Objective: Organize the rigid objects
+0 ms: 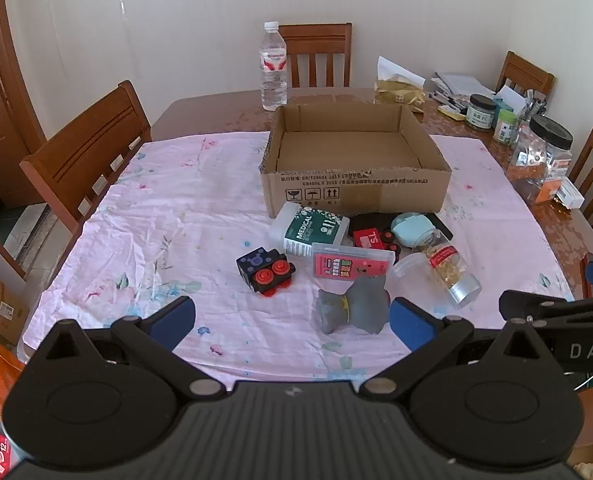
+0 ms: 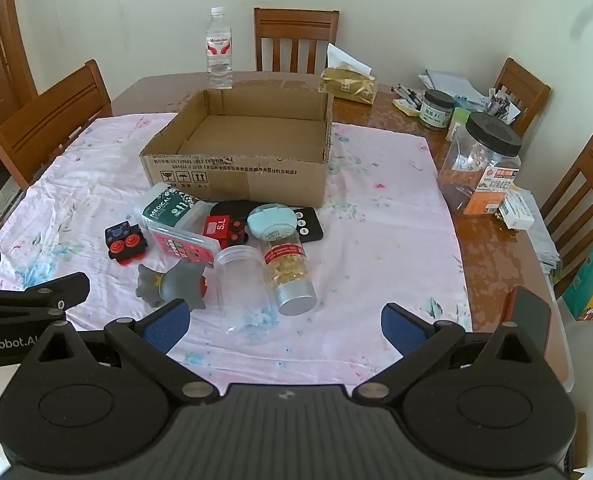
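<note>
Left wrist view, items listed left to right, all placed by the cardboard box [image 1: 354, 184], which stands open and empty on the pink floral cloth [image 1: 168, 216] of a wooden table [image 1: 200, 110]. Left gripper [image 1: 292, 320]: jaws spread wide, blue pads apart, nothing between them, hovering over the cloth well in front of the box. Black toy block with red wheels [image 1: 265, 270]: in front of the box's left corner, apart from the other items. White MEDICAL bottle [image 1: 310, 232]: on its side, just in front of the box's left front wall. Pink flat case [image 1: 350, 265]: in front of that bottle, touching it. Grey toy figure [image 1: 354, 306]: farthest in front of the box, nearest the gripper, just beside its right pad. Red toy car [image 1: 370, 238]: close to the box's front wall, middle. Pale blue round case [image 1: 412, 228]: right of the car, near the front wall. Clear empty jar [image 1: 410, 270] and capsule bottle with silver cap [image 1: 448, 268]: lying side by side in front of the box's right half. Water bottle [image 1: 273, 68]: upright behind the box's rear left corner. Gold tissue pack [image 1: 398, 92]: behind the rear right corner. Jars with dark lids [image 1: 544, 148]: on bare table, right of the box. Right wrist view: right gripper [image 2: 282, 326], jaws likewise fully apart and holding nothing, over the cloth in front of the box; black remote [image 2: 308, 224] lies at the box's front right corner.
</note>
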Tool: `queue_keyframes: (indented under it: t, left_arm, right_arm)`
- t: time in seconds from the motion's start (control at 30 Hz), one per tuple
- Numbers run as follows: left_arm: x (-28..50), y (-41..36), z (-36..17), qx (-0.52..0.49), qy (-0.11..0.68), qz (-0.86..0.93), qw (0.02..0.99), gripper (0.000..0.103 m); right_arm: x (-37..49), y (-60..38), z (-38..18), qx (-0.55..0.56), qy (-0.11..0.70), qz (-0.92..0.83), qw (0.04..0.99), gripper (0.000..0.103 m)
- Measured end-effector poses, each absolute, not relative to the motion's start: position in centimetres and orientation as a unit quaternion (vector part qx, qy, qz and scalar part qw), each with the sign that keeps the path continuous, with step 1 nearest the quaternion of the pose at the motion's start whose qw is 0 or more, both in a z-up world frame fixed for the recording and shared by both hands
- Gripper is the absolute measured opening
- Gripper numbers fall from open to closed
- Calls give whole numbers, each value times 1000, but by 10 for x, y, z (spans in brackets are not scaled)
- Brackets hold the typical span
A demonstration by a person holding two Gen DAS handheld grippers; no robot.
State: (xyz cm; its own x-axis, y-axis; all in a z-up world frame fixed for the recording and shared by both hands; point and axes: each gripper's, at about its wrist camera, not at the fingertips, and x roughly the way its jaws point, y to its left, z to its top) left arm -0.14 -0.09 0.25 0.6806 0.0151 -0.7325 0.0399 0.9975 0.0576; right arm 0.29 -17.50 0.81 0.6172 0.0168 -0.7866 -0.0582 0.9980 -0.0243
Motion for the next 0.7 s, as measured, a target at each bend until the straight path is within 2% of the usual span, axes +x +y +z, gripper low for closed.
queue_keyframes:
  t: [0.7]
  left_arm:
    - [3, -3, 6, 31, 400, -2, 916, 102]
  right_arm:
    - [7, -178, 9, -24, 434, 25, 900, 103]
